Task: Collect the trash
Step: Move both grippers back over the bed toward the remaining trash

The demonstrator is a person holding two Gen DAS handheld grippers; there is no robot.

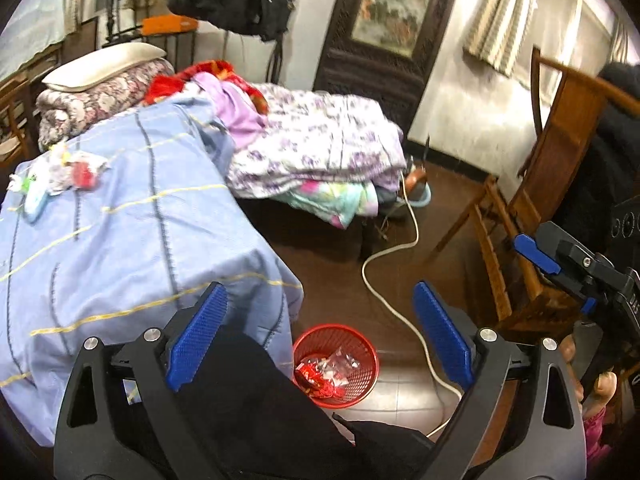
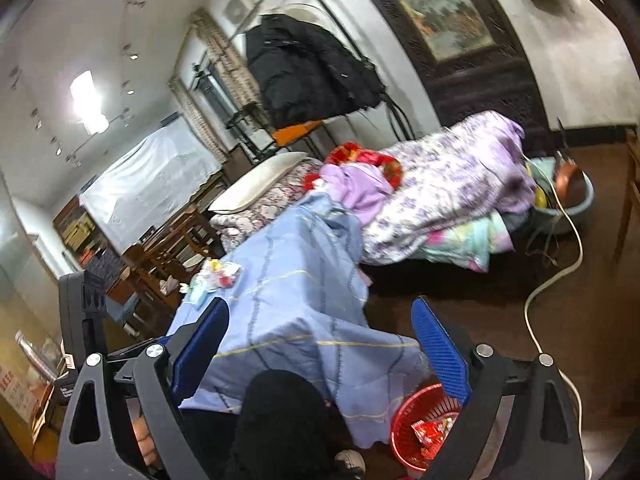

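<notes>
left wrist view: one red mesh basket [image 1: 335, 364] on the floor, just beside the hanging corner of the blue quilt [image 1: 132, 240]. inside the basket, a heap of red and clear wrappers [image 1: 328, 372], too crumpled to count. up on the quilt, well apart from the basket, a loose cluster of trash [image 1: 60, 178]: white, red and green scraps plus one pale blue piece, number unclear. one white cable [image 1: 394, 276] snaking over the floor past the basket. one wooden chair [image 1: 536, 208] beyond the cable. left tongs [image 1: 320, 336] released, pads spread wide, nothing between them. right tongs [image 1: 560, 264] seen at the edge beside the chair, only partly in view.

right wrist view: same basket [image 2: 424, 436] low down, beside the quilt [image 2: 296, 304] edge, red wrappers [image 2: 432, 432] inside. trash cluster [image 2: 214, 276] on the quilt's far side from the basket. one pale blue basin [image 2: 572, 208] on the floor well beyond the basket, contents blurred. right tongs [image 2: 320, 344] released, wide apart, empty.
</notes>
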